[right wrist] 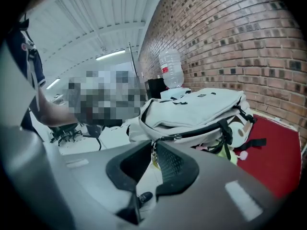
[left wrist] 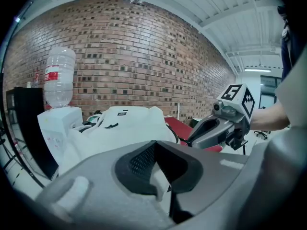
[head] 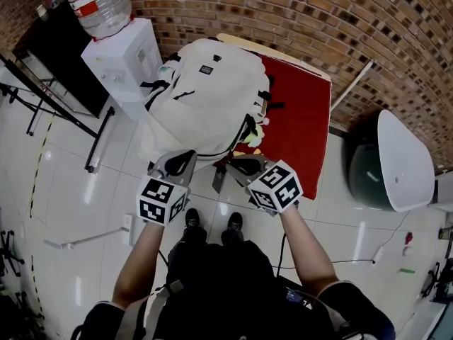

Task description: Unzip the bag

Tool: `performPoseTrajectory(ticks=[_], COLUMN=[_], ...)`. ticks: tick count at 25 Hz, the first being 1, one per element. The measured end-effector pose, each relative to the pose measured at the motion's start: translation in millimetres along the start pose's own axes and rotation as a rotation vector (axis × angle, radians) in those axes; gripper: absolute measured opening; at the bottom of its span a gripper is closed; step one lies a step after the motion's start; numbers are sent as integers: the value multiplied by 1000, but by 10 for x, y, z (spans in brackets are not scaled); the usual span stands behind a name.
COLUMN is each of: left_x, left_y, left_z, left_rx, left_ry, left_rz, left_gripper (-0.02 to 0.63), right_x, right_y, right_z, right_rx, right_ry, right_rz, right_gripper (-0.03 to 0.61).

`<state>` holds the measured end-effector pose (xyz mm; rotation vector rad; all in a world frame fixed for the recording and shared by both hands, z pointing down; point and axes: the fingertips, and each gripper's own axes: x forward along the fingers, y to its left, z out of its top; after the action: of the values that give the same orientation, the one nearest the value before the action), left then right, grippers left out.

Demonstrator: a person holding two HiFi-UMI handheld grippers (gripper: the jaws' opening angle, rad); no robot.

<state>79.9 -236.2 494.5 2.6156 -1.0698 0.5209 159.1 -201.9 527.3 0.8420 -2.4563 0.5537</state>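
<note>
Item one: we record a white fabric backpack [head: 209, 94] with black trim, lying flat over the left part of a red-topped desk [head: 301, 119]. Its lower end reaches the desk's near edge. The black zip along its near right side gapes, and green and pink contents show in the opening.

Item two: the left gripper [head: 180, 160] is at the backpack's near left corner, its jaws together and pinching a fold of the white fabric.

Item three: the right gripper [head: 244, 165] is at the near edge just beside the left one. Its jaws are clamped on the small metal zip pull [right wrist: 153, 156], which hangs from the slider on the black zip.

Item four: beyond the desk's left edge stands a white water dispenser [head: 127, 59] carrying a clear plastic bottle [head: 95, 2], against a brick wall [head: 318, 13].
</note>
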Motion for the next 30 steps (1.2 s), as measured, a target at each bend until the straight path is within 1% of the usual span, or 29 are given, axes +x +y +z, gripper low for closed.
performPoseTrajectory(ticks=[3, 7, 10, 14, 16, 21, 22, 23, 26, 27, 30], left_x=[-74, -204, -294, -397, -432, -445, -450, -448, -393, -367, -286], left_y=[78, 294, 451, 710, 792, 919, 938, 951, 977, 1005, 1153], left_z=[-25, -72, -143, -278, -352, -458, -495, -534, -638, -653, -654], left_rx=[-4, -8, -9, -7, -3, 43, 46, 46, 58, 69, 99], left_ry=[-4, -17, -17, -4, 7, 48, 65, 83, 131, 139, 148], left_rz=[20, 22, -7, -48, -71, -116, -127, -140, -158, -146, -69], left_gripper=[2, 2, 2, 2, 2, 3, 22, 73, 148, 160, 183], right_x=[24, 83, 81, 75, 89, 145, 152, 158, 174, 179, 170], right_y=[64, 102, 109, 109, 149, 268, 302, 329, 360, 361, 351], right_z=[44, 65, 40, 16, -7, 38, 59, 81, 127, 130, 123], right_rx=[-27, -53, -27, 20, 44, 86, 94, 103, 119, 122, 130], right_ry=[15, 58, 86, 98, 100, 89, 84, 79, 69, 69, 62], right_rz=[-16, -92, -171, -267, -301, -369, -374, -378, -387, -388, -378], right_gripper=[41, 41, 41, 41, 41, 41, 41, 41, 41, 41, 41])
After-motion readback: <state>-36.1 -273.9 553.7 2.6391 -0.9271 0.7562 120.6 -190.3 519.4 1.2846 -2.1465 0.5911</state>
